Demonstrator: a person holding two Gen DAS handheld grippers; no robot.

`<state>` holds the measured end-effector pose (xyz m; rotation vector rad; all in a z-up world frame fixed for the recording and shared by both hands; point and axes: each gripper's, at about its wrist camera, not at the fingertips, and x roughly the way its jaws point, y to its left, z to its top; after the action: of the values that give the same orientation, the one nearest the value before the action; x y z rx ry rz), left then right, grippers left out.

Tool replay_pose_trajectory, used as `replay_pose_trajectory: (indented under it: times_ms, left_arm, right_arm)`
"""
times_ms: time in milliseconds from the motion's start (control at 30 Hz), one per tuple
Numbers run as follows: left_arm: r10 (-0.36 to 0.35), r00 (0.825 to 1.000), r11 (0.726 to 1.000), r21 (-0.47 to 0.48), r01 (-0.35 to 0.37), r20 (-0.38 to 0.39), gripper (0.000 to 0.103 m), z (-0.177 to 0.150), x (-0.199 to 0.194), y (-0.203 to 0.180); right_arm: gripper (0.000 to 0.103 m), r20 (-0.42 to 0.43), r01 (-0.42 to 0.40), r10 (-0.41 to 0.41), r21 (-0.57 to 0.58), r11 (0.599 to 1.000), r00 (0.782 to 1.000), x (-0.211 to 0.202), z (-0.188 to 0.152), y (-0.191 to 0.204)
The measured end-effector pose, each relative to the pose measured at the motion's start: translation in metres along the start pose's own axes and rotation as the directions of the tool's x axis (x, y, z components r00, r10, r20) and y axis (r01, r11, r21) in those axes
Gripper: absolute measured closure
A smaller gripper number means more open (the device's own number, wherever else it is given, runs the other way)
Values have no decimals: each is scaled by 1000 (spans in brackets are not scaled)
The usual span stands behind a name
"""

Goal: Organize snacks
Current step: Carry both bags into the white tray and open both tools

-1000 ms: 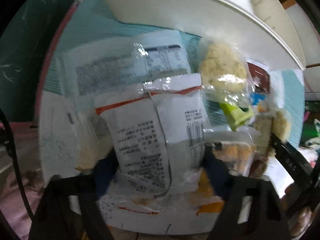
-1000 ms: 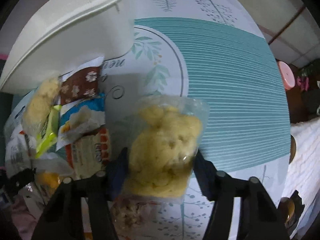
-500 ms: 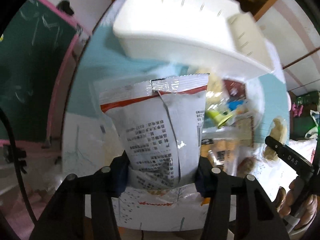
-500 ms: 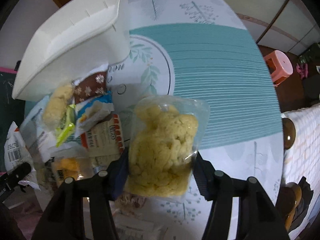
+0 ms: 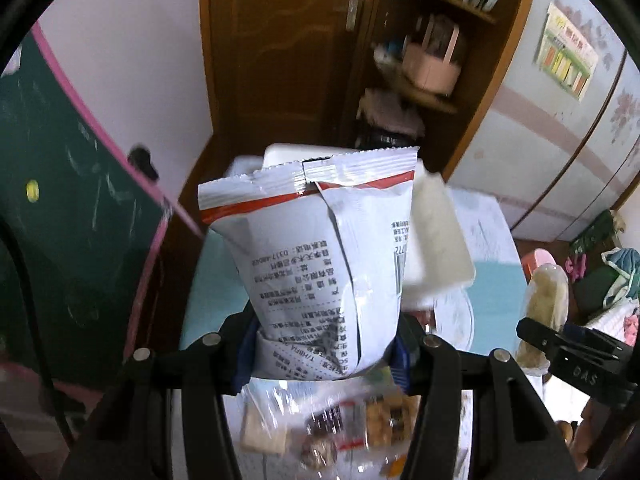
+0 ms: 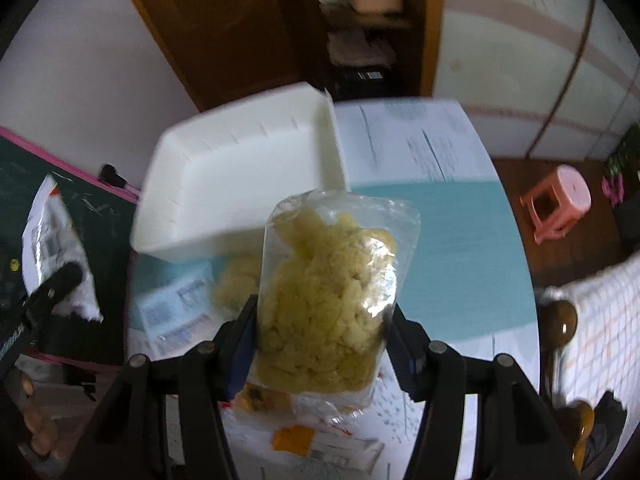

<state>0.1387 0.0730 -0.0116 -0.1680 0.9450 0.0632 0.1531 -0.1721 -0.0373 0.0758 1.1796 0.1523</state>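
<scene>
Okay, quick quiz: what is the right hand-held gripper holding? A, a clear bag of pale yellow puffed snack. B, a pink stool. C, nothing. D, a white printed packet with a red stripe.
A: the right hand-held gripper is clamped on the clear bag of yellow puffs, lifted above the table.

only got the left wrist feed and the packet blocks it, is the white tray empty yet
Observer: Yes. The right wrist view shows the white tray with a bare inside, nothing in it.
Operator: what's the right one carrying
Observer: A clear bag of pale yellow puffed snack, pinched between the jaws of the right gripper.
Operator: anything lying by the tray
Observer: A second yellow snack bag and a flat printed packet lie just in front of it.
</scene>
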Motion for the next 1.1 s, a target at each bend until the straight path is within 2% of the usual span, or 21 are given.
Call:
replay_pose_trajectory:
  times_ms: [200, 367, 500, 667, 733, 767, 833, 933, 967, 1000, 1100]
  left_arm:
    - [-63, 994, 998, 23, 61, 85, 51, 46, 5, 0]
    - [-99, 992, 995, 12, 98, 77, 51, 79, 44, -1]
    - [-76, 996, 997, 9, 76, 44, 50, 96, 86, 4]
    - [0, 1000, 999, 39, 0, -6, 49, 95, 130, -1]
    - [1, 999, 1000, 26, 0, -43, 27, 94, 145, 0]
    - [1, 998, 1000, 17, 0, -56, 1, 94, 151, 1]
    - [-15, 995, 1000, -6, 14, -102, 1, 95, 169, 3]
    - [-24, 969, 999, -36, 16, -245, 1, 92, 198, 6]
    - [-23, 964, 999, -50, 10, -267, 1, 90, 204, 9]
    - [-24, 967, 998, -59, 10, -255, 1, 88, 206, 11]
    - [-2, 980, 998, -64, -11, -197, 1, 84, 203, 12]
  right_arm:
    - [45, 79, -2, 7, -68, 998, 997, -28, 42, 23]
    - [45, 145, -6, 21, -103, 995, 989, -33, 79, 42]
    - [45, 148, -6, 24, -125, 992, 989, -10, 107, 52]
    - [45, 81, 18, -6, -148, 989, 997, 44, 126, 56]
    - [44, 38, 19, -13, -158, 987, 999, 67, 128, 56]
    - [44, 25, 12, -8, -162, 987, 1000, 75, 129, 56]
    - [44, 28, -1, 6, -177, 984, 1000, 91, 129, 56]
    - [40, 31, -14, 20, -177, 984, 999, 106, 123, 54]
    - [35, 4, -6, 7, -173, 985, 1000, 114, 123, 52]
    - [28, -17, -3, 0, -174, 985, 1000, 120, 122, 50]
    - [20, -1, -4, 4, -167, 986, 1000, 125, 121, 46]
